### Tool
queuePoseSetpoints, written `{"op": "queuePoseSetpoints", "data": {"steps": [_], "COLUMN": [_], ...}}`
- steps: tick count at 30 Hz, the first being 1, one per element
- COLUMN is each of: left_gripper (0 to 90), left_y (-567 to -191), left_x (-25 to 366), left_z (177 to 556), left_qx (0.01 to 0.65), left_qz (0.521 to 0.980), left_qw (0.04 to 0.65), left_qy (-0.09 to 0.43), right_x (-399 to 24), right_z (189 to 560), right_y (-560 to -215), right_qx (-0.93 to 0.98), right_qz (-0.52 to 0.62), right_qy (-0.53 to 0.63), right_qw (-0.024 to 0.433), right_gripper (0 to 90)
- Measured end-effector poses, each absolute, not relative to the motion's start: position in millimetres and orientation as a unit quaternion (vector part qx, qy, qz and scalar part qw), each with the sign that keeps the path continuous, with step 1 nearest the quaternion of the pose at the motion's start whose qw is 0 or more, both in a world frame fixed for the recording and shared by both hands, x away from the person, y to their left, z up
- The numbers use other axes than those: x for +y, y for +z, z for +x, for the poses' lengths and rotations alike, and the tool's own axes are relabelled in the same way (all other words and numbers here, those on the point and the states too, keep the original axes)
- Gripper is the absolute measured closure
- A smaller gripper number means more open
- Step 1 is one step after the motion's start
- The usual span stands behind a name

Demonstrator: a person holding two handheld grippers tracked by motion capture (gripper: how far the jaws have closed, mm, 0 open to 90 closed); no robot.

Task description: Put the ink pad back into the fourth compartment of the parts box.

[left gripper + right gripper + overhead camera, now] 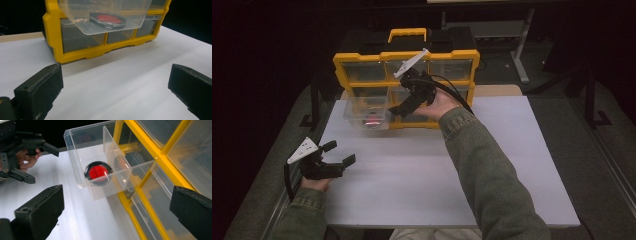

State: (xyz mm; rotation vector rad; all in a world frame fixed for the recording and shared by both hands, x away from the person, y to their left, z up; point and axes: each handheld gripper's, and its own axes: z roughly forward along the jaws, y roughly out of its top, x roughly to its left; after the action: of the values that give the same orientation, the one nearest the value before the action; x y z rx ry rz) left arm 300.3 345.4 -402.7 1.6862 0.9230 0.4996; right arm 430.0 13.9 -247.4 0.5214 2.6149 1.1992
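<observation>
Glossy clear plastic drawer (100, 165), yellow plastic cabinet (362, 57), matt white tabletop (422, 170)

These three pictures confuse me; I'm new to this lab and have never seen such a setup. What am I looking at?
No robot here: a person at a white table holds a handheld two-jaw tool in each hand. The high view looks down from above. The other two come from cameras riding on each tool, so black jaws rise from the bottom.

The left gripper rests low by the table's near corner, open and empty. The right gripper is raised at a yellow drawer organizer, also open and empty.

One clear drawer is pulled out. In it lies a round red disc with a dark rim.
</observation>
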Motion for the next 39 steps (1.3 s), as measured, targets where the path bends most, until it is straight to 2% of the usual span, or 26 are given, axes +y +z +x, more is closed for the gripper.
{"op": "queuePoseSetpoints", "data": {"steps": [39], "left_gripper": [0.0], "left_y": [-400], "left_x": [343], "left_z": [295], "left_qx": [0.373], "left_qz": [0.712], "left_qw": [0.557], "left_qy": [0.209], "right_x": [-66], "right_z": [410], "right_y": [-279], "right_qx": [0.855], "right_qz": [0.229], "right_qy": [0.45], "right_qw": [0.116], "right_gripper": [0.0]}}
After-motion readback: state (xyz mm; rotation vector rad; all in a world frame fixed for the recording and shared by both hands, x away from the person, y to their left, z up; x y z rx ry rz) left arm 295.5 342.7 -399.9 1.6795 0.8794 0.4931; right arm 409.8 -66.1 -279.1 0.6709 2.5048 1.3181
